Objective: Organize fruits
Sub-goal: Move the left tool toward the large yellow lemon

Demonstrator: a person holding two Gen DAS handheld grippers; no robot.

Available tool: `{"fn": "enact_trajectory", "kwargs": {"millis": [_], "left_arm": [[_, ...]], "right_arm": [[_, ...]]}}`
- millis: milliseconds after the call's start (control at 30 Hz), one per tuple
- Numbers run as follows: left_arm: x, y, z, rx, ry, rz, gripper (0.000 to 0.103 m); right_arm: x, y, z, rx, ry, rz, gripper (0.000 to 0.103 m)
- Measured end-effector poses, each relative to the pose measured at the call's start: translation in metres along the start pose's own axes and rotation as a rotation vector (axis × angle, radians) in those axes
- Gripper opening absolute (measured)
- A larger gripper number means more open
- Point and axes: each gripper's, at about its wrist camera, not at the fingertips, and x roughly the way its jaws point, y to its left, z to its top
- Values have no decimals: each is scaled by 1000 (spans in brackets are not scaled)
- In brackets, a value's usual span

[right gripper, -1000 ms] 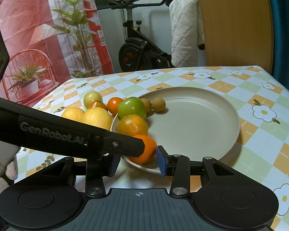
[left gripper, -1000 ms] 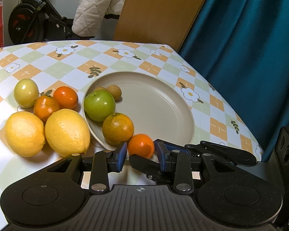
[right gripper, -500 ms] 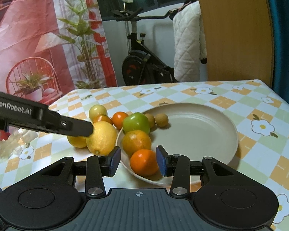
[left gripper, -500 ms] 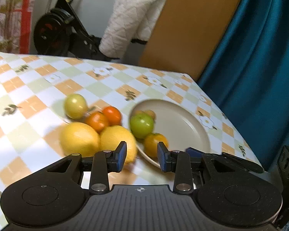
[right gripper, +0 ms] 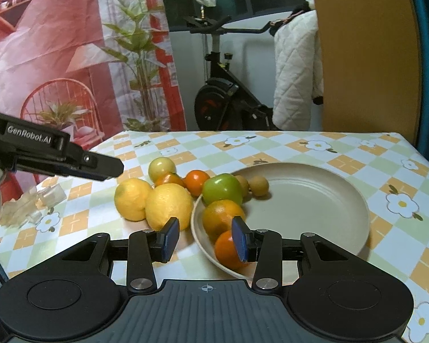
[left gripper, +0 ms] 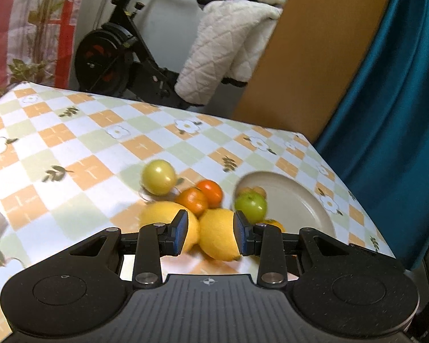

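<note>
Fronting an exercise bike, checked tablecloth; left fingers and right fingers parted, empty.

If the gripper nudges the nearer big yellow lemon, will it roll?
The nearer yellow lemon looks rounded, so it would probably roll. The second lemon beside it may block it leftward. Its skin looks firm, likely giving decent grip.

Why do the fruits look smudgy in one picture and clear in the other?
Left wrist view: motion blur smears the lemons, the oranges and the tablecloth, while its own jaws stay sharp. Right wrist view: the green apple and plate are crisp. Both views bend straight edges near their borders.
</note>
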Motion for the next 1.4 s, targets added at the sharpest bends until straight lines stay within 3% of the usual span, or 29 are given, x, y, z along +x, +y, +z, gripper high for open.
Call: {"fn": "enact_trajectory", "kwargs": {"millis": [200,333,633,733,967,1133,1233,1400], "left_arm": [[-10,27,13,-42,-40,46,39],[-12,42,18,-61,-46,48,45],[-4,60,17,-115,-58,32,46],[-2,65,17,-129,-58,26,46],[4,75,12,-156,-41,10,46],[13,73,7,-147,-12,-19,47],[18,72,4,-149,7,-38,55],[25,72,1,-172,25,-84,55]], "right_arm": [[12,28,14,-109,8,58,39],[28,50,25,-179,24,106,38],[77,89,48,-330,75,137,39],[95,93,52,-342,107,129,39],[106,99,44,-331,140,129,53],[89,97,37,-294,124,160,53],[79,99,31,-295,112,180,53],[76,95,28,-253,115,175,51]]}}
